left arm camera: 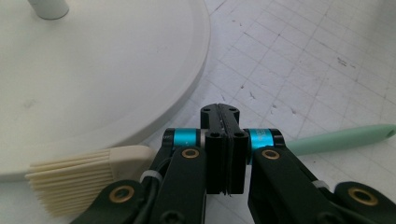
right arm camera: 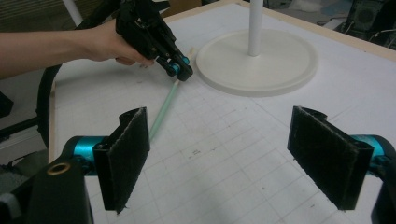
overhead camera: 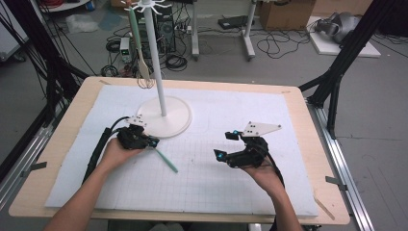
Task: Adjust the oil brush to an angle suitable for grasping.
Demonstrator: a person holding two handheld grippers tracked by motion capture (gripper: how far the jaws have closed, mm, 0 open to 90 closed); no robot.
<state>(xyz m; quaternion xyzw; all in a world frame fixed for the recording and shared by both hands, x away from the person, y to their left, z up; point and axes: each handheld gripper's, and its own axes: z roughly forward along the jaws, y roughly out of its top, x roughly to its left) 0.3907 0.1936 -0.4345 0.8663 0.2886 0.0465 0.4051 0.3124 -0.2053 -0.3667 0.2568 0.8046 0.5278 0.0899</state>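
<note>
A: And the right gripper (overhead camera: 226, 144)?
B: Jaws apart, nothing between them, nearer than the stand base (overhead camera: 166, 118).
A: The left gripper (overhead camera: 150, 142)?
B: Clamped on the green-handled brush (overhead camera: 166, 160), which lies on the tabletop (overhead camera: 202, 178) touching that base's near edge.

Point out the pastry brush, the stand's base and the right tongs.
pastry brush (left arm camera: 341, 139), left gripper view, on its green handle.
stand's base (overhead camera: 179, 120), high view, on its bare rim.
right tongs (right arm camera: 233, 158), right gripper view, midway between the pads.
</note>
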